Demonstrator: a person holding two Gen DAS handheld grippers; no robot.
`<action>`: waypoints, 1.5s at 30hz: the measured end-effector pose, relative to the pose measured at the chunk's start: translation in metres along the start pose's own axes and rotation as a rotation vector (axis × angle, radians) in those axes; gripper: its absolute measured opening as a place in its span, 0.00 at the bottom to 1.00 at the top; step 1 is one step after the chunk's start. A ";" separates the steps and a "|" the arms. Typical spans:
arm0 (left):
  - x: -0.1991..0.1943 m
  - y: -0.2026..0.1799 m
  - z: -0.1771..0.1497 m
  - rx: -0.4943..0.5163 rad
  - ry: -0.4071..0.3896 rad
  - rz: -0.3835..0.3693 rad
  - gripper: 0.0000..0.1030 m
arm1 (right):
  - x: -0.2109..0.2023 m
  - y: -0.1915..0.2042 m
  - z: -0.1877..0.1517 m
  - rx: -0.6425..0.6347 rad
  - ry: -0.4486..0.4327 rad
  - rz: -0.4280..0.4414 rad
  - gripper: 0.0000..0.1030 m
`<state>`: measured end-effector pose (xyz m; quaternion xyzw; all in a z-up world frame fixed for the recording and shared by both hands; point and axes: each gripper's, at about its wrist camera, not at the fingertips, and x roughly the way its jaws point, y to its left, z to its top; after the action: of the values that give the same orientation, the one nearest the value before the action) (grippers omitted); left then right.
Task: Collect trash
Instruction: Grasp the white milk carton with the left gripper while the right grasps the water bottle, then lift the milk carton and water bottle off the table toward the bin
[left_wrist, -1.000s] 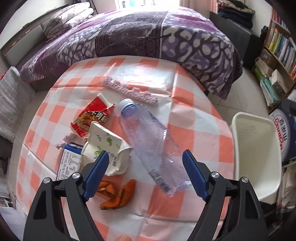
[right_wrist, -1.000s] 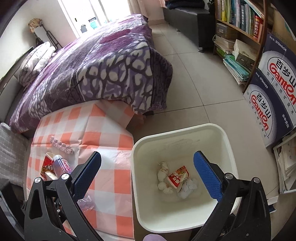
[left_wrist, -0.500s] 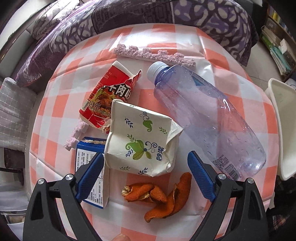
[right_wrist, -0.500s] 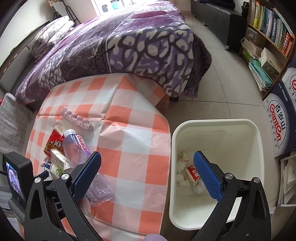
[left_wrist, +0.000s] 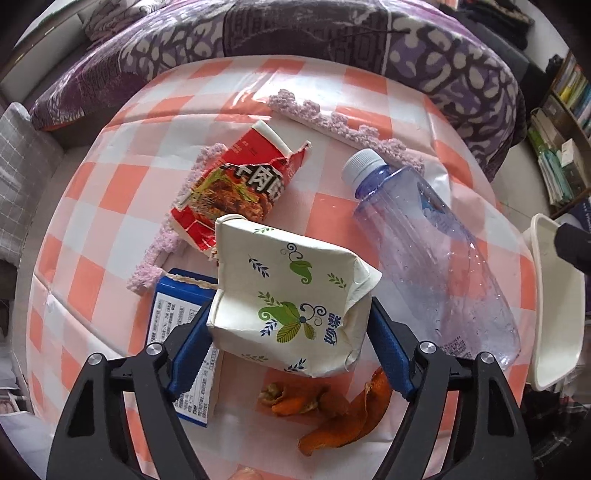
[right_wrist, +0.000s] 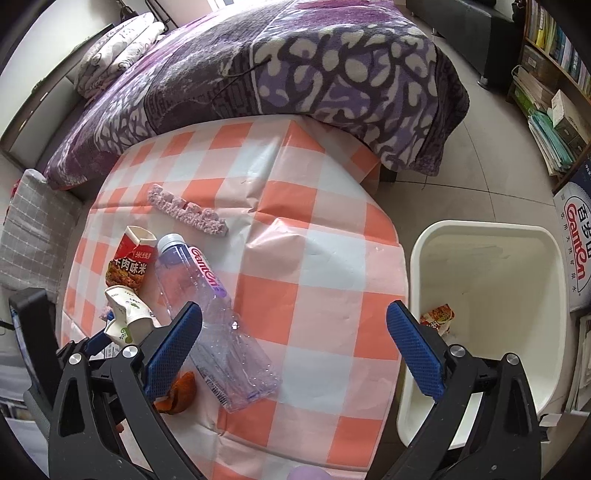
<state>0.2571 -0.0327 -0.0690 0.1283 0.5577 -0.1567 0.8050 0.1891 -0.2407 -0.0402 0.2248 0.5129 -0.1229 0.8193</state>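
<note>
A white carton with green leaf print (left_wrist: 291, 291) lies on the checked table (left_wrist: 110, 192). My left gripper (left_wrist: 290, 350) straddles it from above. Its jaws are closing with the carton between the blue pads, which stand right at its sides. Beside the carton lie a red snack packet (left_wrist: 236, 188), a blue box (left_wrist: 181, 321), orange peel (left_wrist: 325, 410) and a clear purple bottle (left_wrist: 432, 251). My right gripper (right_wrist: 295, 343) hangs open over the table's right half with nothing in it. The bottle (right_wrist: 207, 295) lies by its left finger. The white bin (right_wrist: 480, 227) is on its right.
A fuzzy purple strip (left_wrist: 343, 125) lies across the far part of the table. A bed with a purple blanket (right_wrist: 295, 66) is behind. Bookshelves (right_wrist: 554, 74) and a printed cardboard box (right_wrist: 576, 258) stand right of the bin, which holds a red wrapper (right_wrist: 437, 317).
My left gripper has dropped from over the bottle onto the white carton and narrowed around it. My right gripper has swung left from above the bin to over the table.
</note>
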 end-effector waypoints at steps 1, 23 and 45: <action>-0.007 0.005 0.001 -0.011 -0.013 -0.010 0.75 | 0.002 0.003 -0.001 -0.005 0.005 0.004 0.93; -0.087 0.140 -0.026 -0.569 -0.172 -0.406 0.75 | 0.061 0.076 -0.033 -0.261 0.102 -0.066 0.62; -0.101 0.122 -0.020 -0.562 -0.267 -0.213 0.76 | -0.015 0.061 -0.016 -0.180 -0.153 0.065 0.61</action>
<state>0.2551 0.0973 0.0231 -0.1798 0.4788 -0.0953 0.8540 0.1966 -0.1805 -0.0182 0.1570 0.4503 -0.0667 0.8765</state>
